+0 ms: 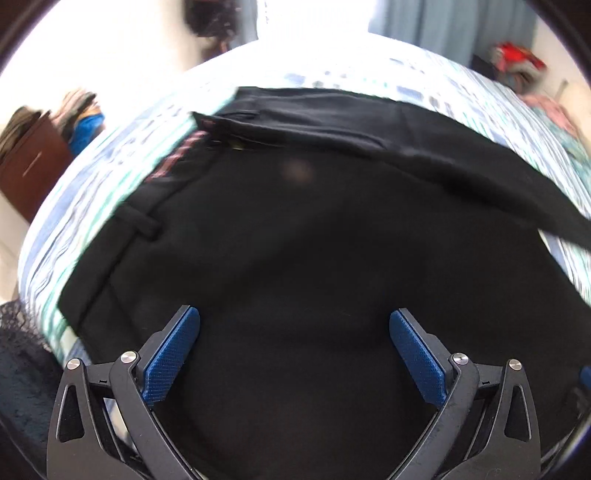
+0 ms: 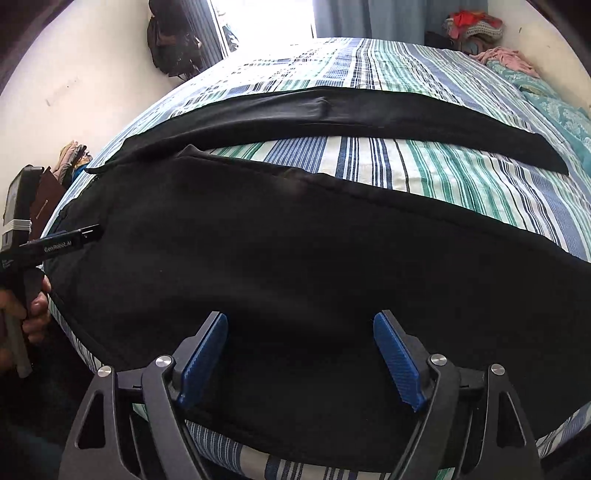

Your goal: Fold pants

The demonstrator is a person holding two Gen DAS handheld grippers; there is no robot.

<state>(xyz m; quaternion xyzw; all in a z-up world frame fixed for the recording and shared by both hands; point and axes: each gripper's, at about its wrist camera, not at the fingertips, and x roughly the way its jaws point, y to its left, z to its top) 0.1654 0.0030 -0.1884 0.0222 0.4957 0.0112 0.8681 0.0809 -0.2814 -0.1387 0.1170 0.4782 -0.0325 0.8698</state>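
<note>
Black pants (image 2: 280,251) lie flat on a striped bed, legs spread apart; the far leg (image 2: 332,114) runs to the right, the near leg fills the foreground. In the left wrist view the waistband (image 1: 122,240) with a belt loop and pink inner lining (image 1: 181,155) is at the left, and the view is blurred. My left gripper (image 1: 294,319) is open above the seat of the pants, holding nothing; its body also shows at the left of the right wrist view (image 2: 59,243). My right gripper (image 2: 300,323) is open over the near leg, close to the bed's front edge.
The striped blue, green and white bedsheet (image 2: 424,162) covers the bed. A pile of clothes (image 2: 476,26) sits at the far right corner, a teal blanket (image 2: 554,103) at the right. A brown cabinet (image 1: 33,166) and a dark bag on the wall (image 2: 170,44) stand left.
</note>
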